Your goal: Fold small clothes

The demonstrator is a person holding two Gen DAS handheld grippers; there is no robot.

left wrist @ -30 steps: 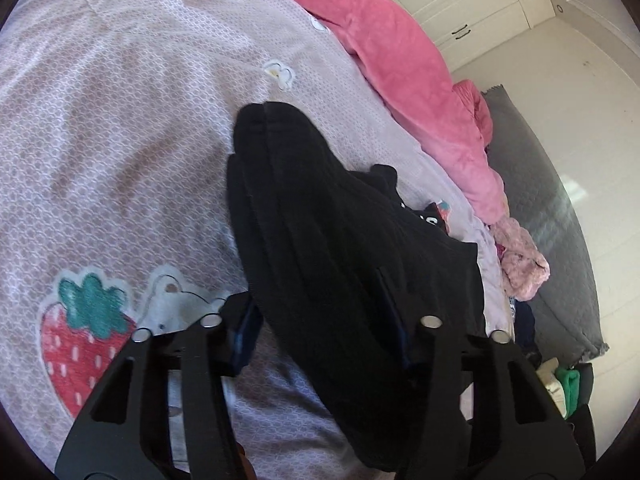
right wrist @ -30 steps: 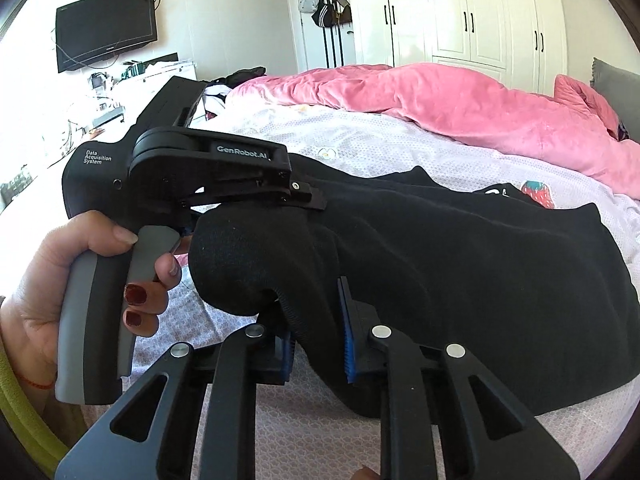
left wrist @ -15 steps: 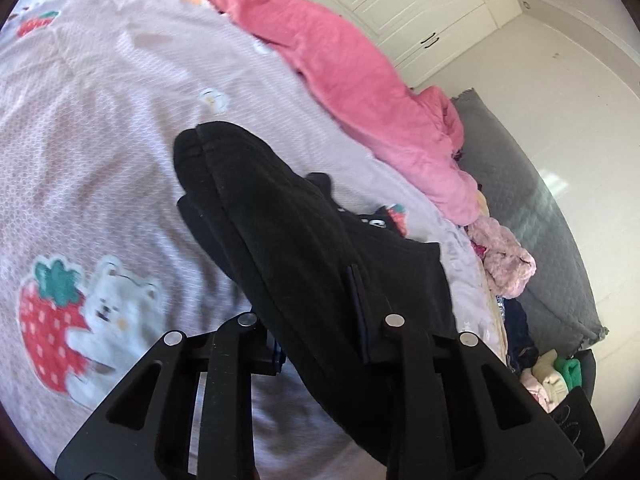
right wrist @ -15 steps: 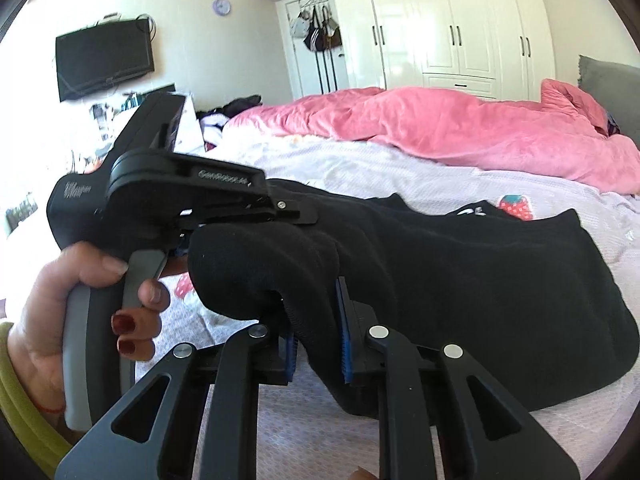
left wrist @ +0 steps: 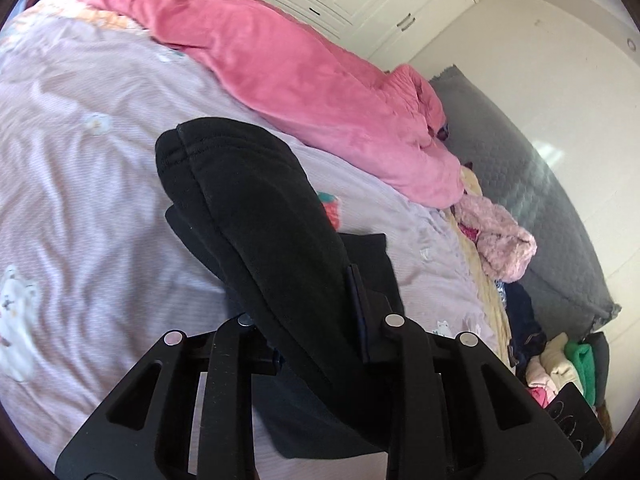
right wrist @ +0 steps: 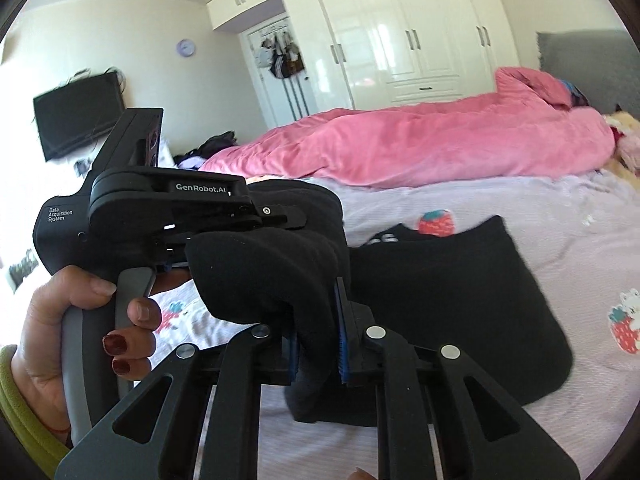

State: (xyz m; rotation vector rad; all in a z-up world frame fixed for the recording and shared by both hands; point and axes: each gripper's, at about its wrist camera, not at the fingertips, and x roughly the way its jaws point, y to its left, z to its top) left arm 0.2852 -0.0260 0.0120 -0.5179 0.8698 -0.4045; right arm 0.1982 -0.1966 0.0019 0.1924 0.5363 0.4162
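A black garment [left wrist: 260,208] lies partly on the lilac strawberry-print bed sheet [left wrist: 80,200]. Its near edge is lifted off the bed in a thick roll. My left gripper [left wrist: 316,320] is shut on that lifted edge, and the cloth hides its left pad. In the right wrist view my right gripper [right wrist: 318,336] is shut on the same edge of the black garment [right wrist: 440,300], blue pads pressed into the cloth. The left gripper [right wrist: 280,228] shows there too, held by a hand [right wrist: 80,320], close on the left. The rest of the garment lies flat on the sheet [right wrist: 560,248].
A pink duvet [left wrist: 300,72] is bunched along the far side of the bed. A grey headboard [left wrist: 540,208], a pink fluffy item [left wrist: 500,240] and a pile of clothes [left wrist: 560,364] lie to the right. White wardrobes [right wrist: 400,40] and a wall television [right wrist: 76,116] stand behind.
The left jaws closed on the black cloth. Both grippers rose and carried the gripped edge across the bed, so less of the garment lies spread on the sheet.
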